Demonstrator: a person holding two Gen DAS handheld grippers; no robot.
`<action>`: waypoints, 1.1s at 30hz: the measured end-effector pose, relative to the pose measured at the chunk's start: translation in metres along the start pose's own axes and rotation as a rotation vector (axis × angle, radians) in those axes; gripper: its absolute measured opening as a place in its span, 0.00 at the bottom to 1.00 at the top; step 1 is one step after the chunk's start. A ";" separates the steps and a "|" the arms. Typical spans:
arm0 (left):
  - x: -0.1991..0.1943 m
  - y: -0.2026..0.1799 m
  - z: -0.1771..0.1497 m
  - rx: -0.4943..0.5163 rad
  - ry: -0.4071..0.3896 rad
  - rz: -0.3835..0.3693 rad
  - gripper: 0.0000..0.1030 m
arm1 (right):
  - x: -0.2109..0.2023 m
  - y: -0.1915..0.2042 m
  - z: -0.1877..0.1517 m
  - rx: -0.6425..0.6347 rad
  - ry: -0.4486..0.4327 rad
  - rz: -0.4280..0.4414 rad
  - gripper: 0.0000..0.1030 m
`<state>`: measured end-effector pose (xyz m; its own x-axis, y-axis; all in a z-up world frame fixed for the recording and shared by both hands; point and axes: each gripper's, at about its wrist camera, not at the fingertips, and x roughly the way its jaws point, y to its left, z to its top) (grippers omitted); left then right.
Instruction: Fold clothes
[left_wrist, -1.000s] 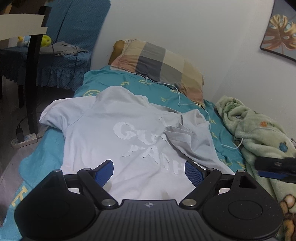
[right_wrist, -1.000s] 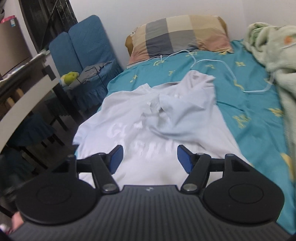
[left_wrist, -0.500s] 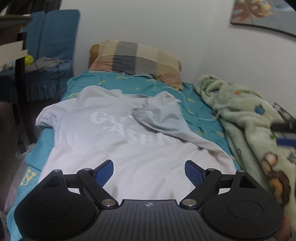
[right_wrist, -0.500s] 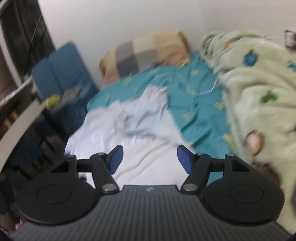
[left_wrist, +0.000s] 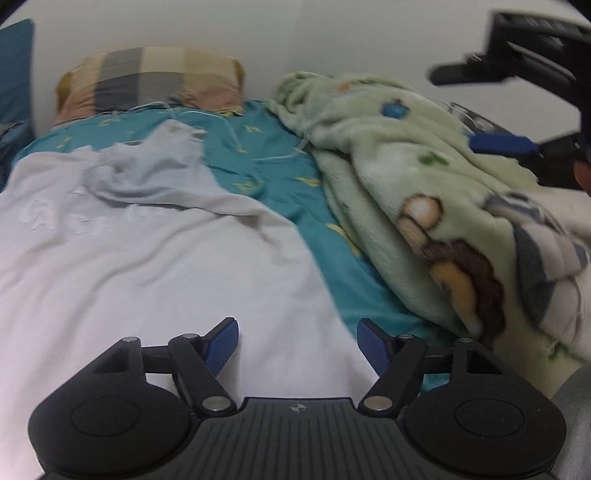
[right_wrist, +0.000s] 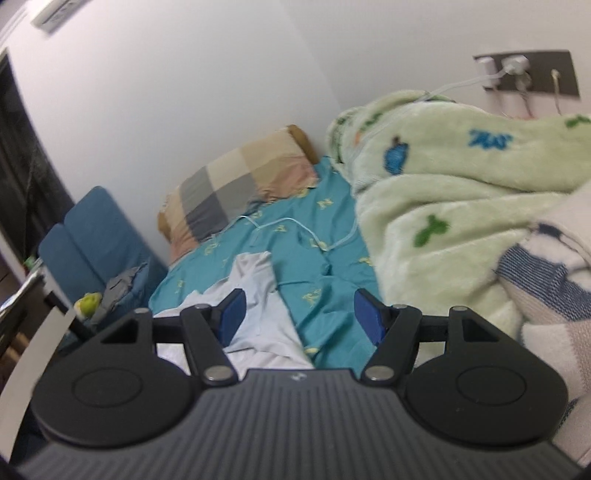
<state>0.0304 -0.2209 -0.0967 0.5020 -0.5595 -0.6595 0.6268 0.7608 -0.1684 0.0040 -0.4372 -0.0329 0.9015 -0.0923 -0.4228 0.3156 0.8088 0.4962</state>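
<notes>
A white T-shirt (left_wrist: 155, 258) with white lettering lies spread on the teal bedsheet (left_wrist: 291, 192), its right sleeve folded in over the chest. My left gripper (left_wrist: 297, 345) is open and empty, low over the shirt's lower right part. My right gripper (right_wrist: 297, 319) is open and empty, held higher to the right; it shows in the left wrist view (left_wrist: 517, 110) at upper right. In the right wrist view only the shirt's folded sleeve (right_wrist: 255, 310) shows between the fingers.
A green fleece blanket (left_wrist: 424, 192) is heaped along the bed's right side, with a striped cloth (right_wrist: 546, 280) on it. A checked pillow (left_wrist: 147, 81) lies at the head. A white cable (right_wrist: 295, 229) runs across the sheet. A blue chair (right_wrist: 96, 240) stands left of the bed.
Both grippers have swung to the right. The left one now sits near the shirt's right edge; the right one has risen and points toward the blanket. Both stayed open.
</notes>
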 end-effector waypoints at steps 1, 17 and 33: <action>0.006 -0.007 -0.001 0.013 0.002 -0.005 0.71 | 0.003 -0.004 -0.001 0.009 0.007 0.000 0.67; 0.063 -0.047 -0.024 0.204 0.114 0.093 0.03 | 0.030 -0.018 -0.008 0.077 0.053 0.007 0.67; -0.087 0.112 -0.011 -0.406 0.073 0.057 0.01 | 0.054 0.004 -0.026 0.010 0.210 0.051 0.67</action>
<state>0.0498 -0.0833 -0.0662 0.4767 -0.4990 -0.7237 0.3061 0.8660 -0.3955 0.0466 -0.4234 -0.0738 0.8354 0.0721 -0.5449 0.2751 0.8035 0.5279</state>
